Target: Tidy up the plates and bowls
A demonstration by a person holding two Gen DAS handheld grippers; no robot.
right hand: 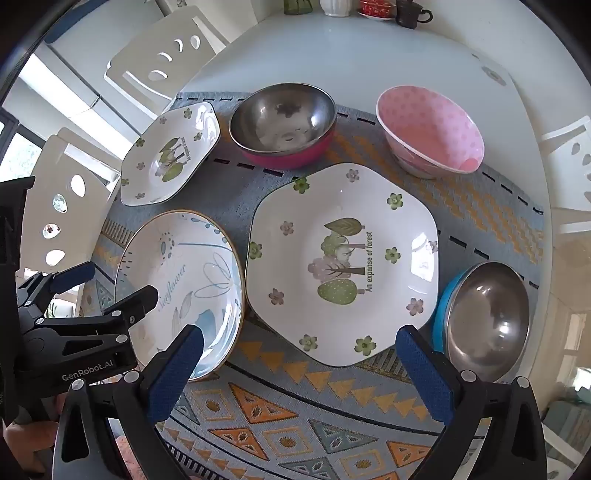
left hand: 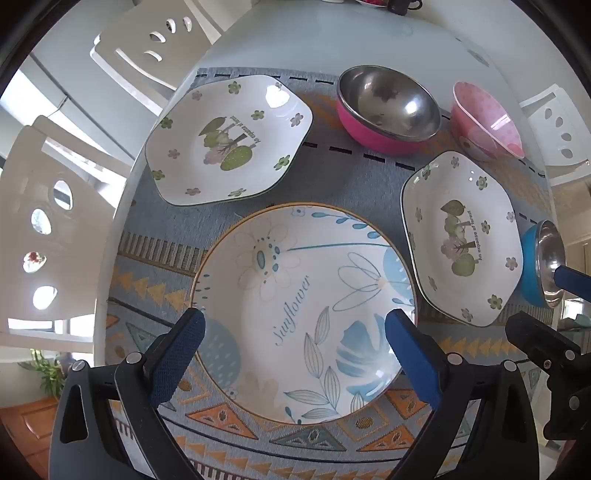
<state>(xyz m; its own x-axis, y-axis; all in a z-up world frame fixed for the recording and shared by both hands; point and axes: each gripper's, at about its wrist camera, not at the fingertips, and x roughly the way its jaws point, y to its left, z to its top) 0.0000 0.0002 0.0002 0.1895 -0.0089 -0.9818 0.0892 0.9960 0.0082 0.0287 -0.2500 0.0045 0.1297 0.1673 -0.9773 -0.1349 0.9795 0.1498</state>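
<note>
Your left gripper (left hand: 293,332) hangs over the table with its blue-padded jaws spread wide and nothing between them, pointing steeply down at the round sunflower plate (left hand: 303,314), which lies flat on the patterned mat (left hand: 236,417) directly beneath. Your right gripper (right hand: 299,350) is spread just as wide and also carries nothing; it points down above the near edge of the hexagonal forest plate (right hand: 341,264), which sits just right of the sunflower plate on the same mat. From the right wrist view you can see your left gripper's black frame at the left edge, over the sunflower plate. A second hexagonal forest plate (left hand: 229,140) lies at the far left of the mat, apart from the sunflower plate. Behind the plates stand two bowls: a steel bowl with a pink outside (right hand: 282,125), upright, and to its right a pink dotted bowl (right hand: 430,131), which leans toward you. A steel bowl with a blue outside (right hand: 484,321) rests tilted at the mat's right side, just beside the nearer forest plate. White chairs (left hand: 51,229) stand around the pale round table (right hand: 369,55), and a dark cup (right hand: 410,14) sits at its far edge.
</note>
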